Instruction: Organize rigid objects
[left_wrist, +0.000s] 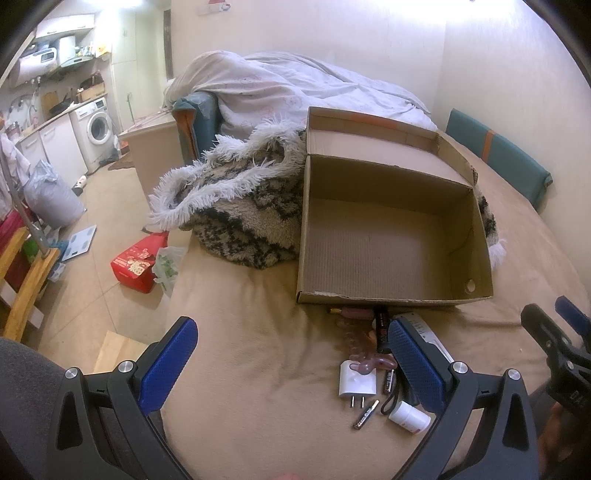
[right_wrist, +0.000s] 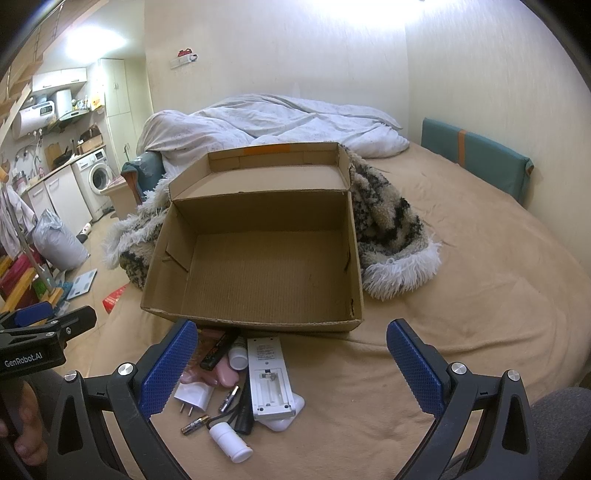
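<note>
- Left wrist view looks forward along its fingers over the bed, close above the clutter; box ahead-right
- Right wrist view faces likewise from further right; both share box and charger

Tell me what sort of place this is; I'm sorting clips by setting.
Probably a small studio flat: the cardboard box sits on a bed with a rumpled duvet, and a washing machine stands in the kitchen corner.

Warm, dim indoor light, blown-out ceiling glare up top, strong fisheye bending, dark vignetted corners.
</note>
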